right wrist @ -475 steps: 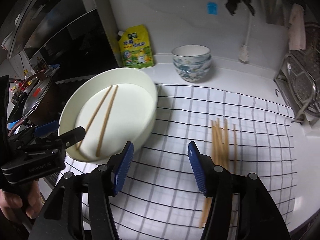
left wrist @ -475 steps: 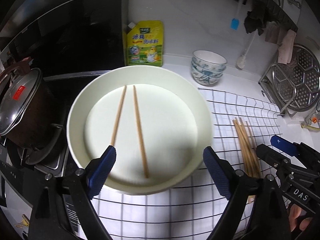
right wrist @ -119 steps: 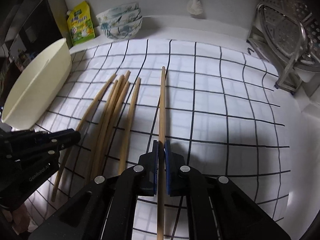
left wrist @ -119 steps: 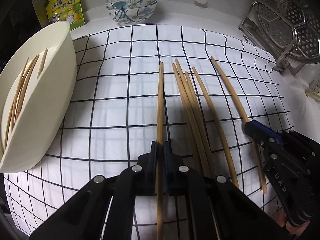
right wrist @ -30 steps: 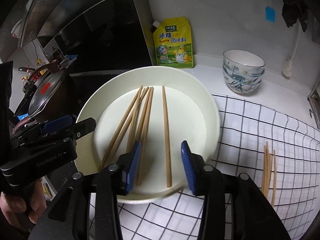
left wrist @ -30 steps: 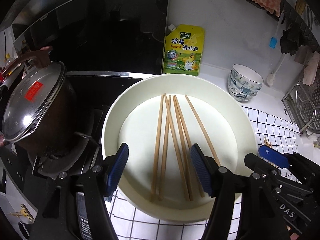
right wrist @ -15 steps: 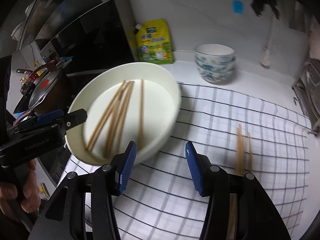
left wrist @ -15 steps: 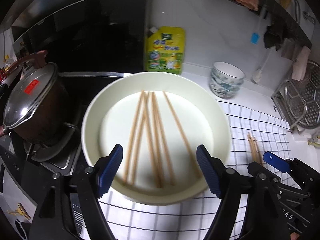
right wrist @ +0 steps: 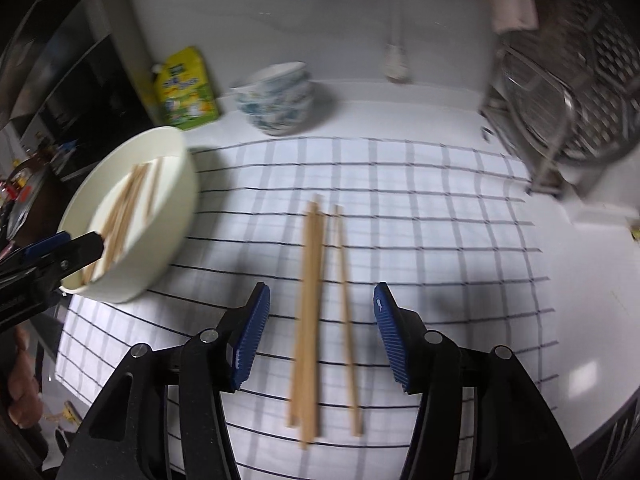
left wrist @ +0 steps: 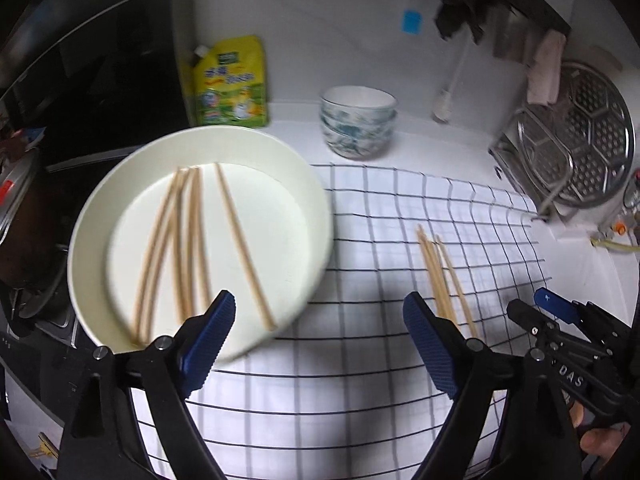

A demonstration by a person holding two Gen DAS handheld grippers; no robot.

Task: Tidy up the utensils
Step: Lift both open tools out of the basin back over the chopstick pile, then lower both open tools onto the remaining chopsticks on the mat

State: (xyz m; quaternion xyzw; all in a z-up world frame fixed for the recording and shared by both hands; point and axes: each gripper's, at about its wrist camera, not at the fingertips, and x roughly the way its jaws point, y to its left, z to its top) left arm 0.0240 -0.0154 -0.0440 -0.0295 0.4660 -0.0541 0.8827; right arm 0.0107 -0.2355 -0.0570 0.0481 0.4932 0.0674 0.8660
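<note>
A white round basin (left wrist: 308,184) holds several wooden chopsticks (left wrist: 192,240) at the left of the checked cloth (left wrist: 360,360). It also shows in the right wrist view (right wrist: 172,216). A few loose chopsticks (right wrist: 312,304) lie on the cloth (right wrist: 440,240) straight ahead of my right gripper (right wrist: 320,332), which is open and empty above their near ends. They also show in the left wrist view (left wrist: 440,276). My left gripper (left wrist: 316,344) is open and empty, over the basin's right edge.
A yellow seasoning pouch (left wrist: 230,84) and stacked patterned bowls (left wrist: 358,126) stand at the back wall. A metal dish rack with a steamer plate (left wrist: 580,140) is at the right. A pot on the stove (left wrist: 16,216) is at the left.
Both grippers have swung right, away from over the basin. The loose chopsticks now lie between the right gripper's fingers. Both stay open.
</note>
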